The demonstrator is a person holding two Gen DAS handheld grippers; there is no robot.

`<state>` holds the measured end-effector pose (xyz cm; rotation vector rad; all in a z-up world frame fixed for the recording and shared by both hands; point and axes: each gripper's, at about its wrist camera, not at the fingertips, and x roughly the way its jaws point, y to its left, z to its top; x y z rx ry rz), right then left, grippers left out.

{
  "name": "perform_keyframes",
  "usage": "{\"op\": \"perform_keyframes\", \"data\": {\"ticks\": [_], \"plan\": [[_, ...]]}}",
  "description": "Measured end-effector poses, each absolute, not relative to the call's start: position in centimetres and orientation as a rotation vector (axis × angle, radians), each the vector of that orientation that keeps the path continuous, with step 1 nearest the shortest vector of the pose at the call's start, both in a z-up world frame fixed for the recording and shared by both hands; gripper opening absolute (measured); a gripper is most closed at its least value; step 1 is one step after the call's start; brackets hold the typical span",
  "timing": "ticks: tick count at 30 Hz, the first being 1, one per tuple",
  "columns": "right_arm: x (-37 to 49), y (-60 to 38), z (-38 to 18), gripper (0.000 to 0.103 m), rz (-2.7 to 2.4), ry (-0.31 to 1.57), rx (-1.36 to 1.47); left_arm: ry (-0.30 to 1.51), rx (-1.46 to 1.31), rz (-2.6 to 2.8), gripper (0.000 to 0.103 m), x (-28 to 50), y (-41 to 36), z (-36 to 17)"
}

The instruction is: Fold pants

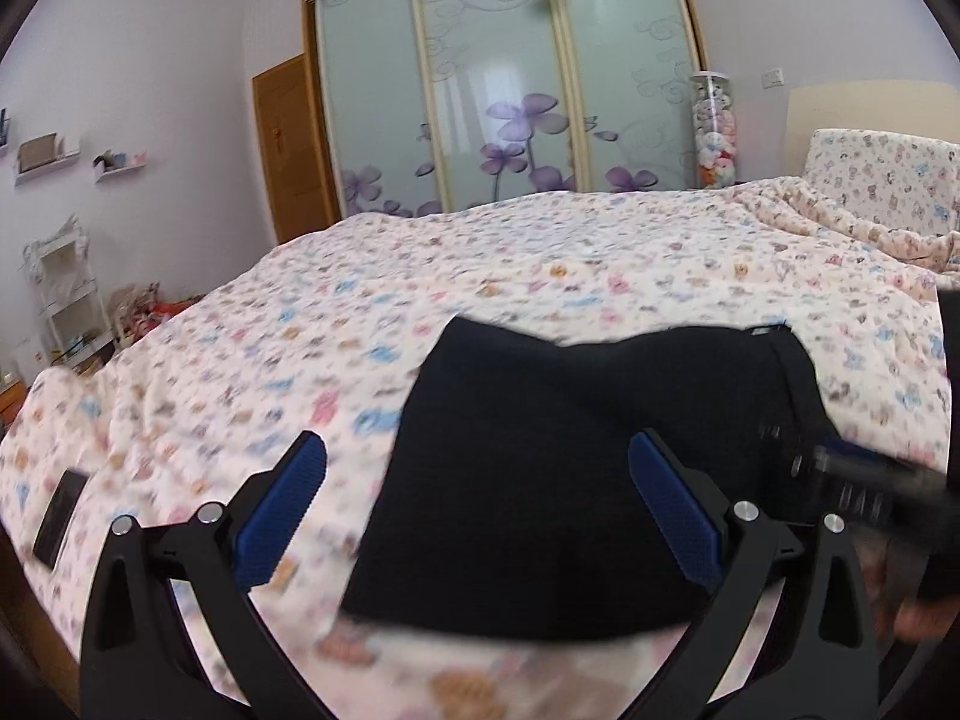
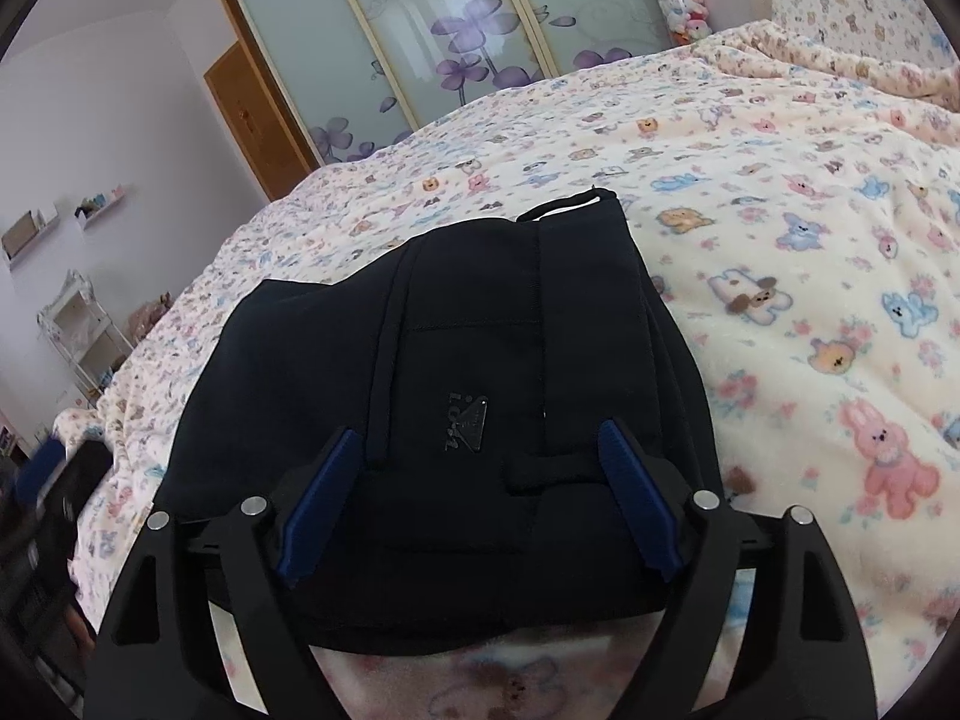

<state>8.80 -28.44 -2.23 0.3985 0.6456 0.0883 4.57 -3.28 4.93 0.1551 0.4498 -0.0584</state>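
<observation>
1. At the far left of the left wrist view, 2 small wall shelves (image 1: 117, 167) and a white rack (image 1: 63, 282) are seen against the wall, with a dark flat rectangular object (image 1: 60, 510) lying on the bed's near left corner.
2. The bed is covered by a cream bedspread (image 1: 540, 264) printed with cartoon animals; a sliding wardrobe (image 1: 504, 90) with frosted doors and purple flowers is seen behind it.
3. The left gripper (image 1: 477, 465) is held with its 2 blue-padded fingers spread wide apart, nothing being gripped. Its left pad is seen over bare bedspread and its right pad over the dark cloth; contact cannot be judged.
4. The black pants (image 1: 576, 468) are seen folded into a compact rectangle lying flat on the bedspread, near the bed's front edge.
5. At the right of that view, a clear cylinder of plush toys (image 1: 714, 132) is seen beside the wardrobe, and the other gripper's dark, blurred body appears at the pants' right edge.
6. In the right wrist view, the pants (image 2: 456, 372) are shown with a small triangular logo patch (image 2: 468, 426) facing up and a waistband edge at the far end.
7. The right gripper (image 2: 477, 447) is held directly over the pants' near portion, its fingers parted with nothing clamped; whether the pads (image 2: 315, 510) touch the cloth cannot be told.
</observation>
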Motion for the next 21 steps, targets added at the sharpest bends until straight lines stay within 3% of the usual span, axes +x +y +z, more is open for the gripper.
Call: {"op": "perform_keyframes", "data": {"ticks": [8, 10, 12, 14, 18, 21], "plan": [[9.0, -28.3, -2.3, 0.087, 0.092, 0.651, 0.389, 0.497, 0.162, -0.075, 0.101, 9.8, -5.2, 3.5], [9.1, -28.4, -2.2, 0.087, 0.094, 0.653, 0.388, 0.583, 0.141, -0.072, 0.101, 11.7, -4.8, 1.7], [9.0, -28.4, -2.2, 0.087, 0.108, 0.654, 0.393, 0.786, 0.081, -0.103, 0.101, 14.4, -3.7, -2.1], [8.8, -28.7, -1.9, 0.087, 0.120, 0.642, 0.420, 0.841, -0.029, -0.143, 0.101, 15.4, -2.2, -2.5], [7.6, -31.5, 0.9, 0.088, 0.232, 0.462, 0.623, 0.828, -0.056, -0.148, 0.101, 15.5, -1.6, -2.3], [9.9, -33.1, 1.2, 0.096, 0.290, 0.478, 0.713, 0.739, -0.120, -0.209, 0.101, 15.0, -1.0, -0.3]]}}
